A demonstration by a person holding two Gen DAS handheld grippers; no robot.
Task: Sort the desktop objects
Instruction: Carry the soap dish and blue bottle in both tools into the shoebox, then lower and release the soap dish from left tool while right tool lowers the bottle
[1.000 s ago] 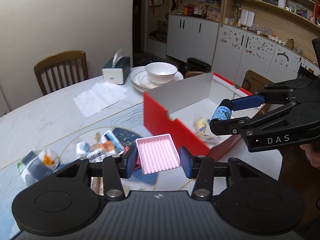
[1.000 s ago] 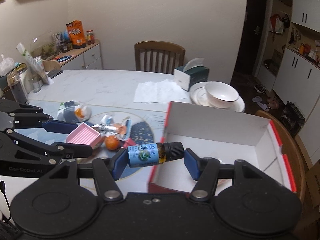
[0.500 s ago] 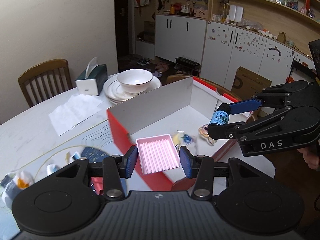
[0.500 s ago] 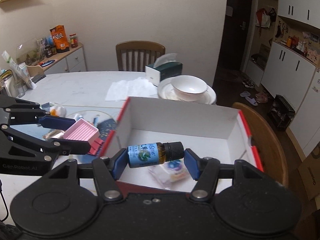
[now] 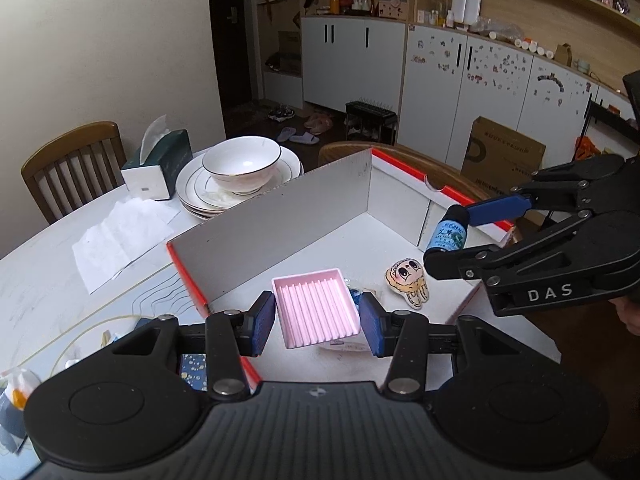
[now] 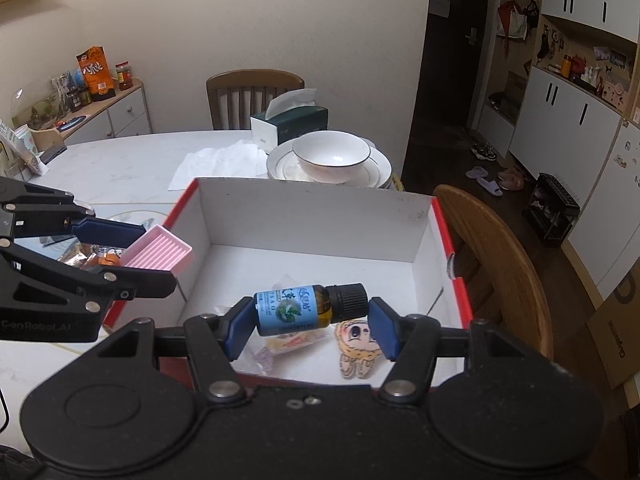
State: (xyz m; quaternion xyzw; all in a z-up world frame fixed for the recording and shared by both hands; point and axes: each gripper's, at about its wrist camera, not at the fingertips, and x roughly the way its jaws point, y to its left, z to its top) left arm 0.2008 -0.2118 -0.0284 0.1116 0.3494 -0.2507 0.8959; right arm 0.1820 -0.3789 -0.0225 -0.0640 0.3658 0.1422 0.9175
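Observation:
My left gripper is shut on a pink ridged tray and holds it over the near left corner of the red and white box. It also shows in the right wrist view. My right gripper is shut on a small amber bottle with a blue label, lying sideways between the pads above the box floor. The bottle also shows in the left wrist view. A cartoon-face sticker and a clear packet lie inside the box.
A bowl on stacked plates, a tissue box and a paper napkin sit behind the box. Loose wrappers and an orange lie left of it. Wooden chairs stand at the table edge.
Both grippers have moved from the pile of loose items to over the box, each still holding its object. The box interior now fills both views.

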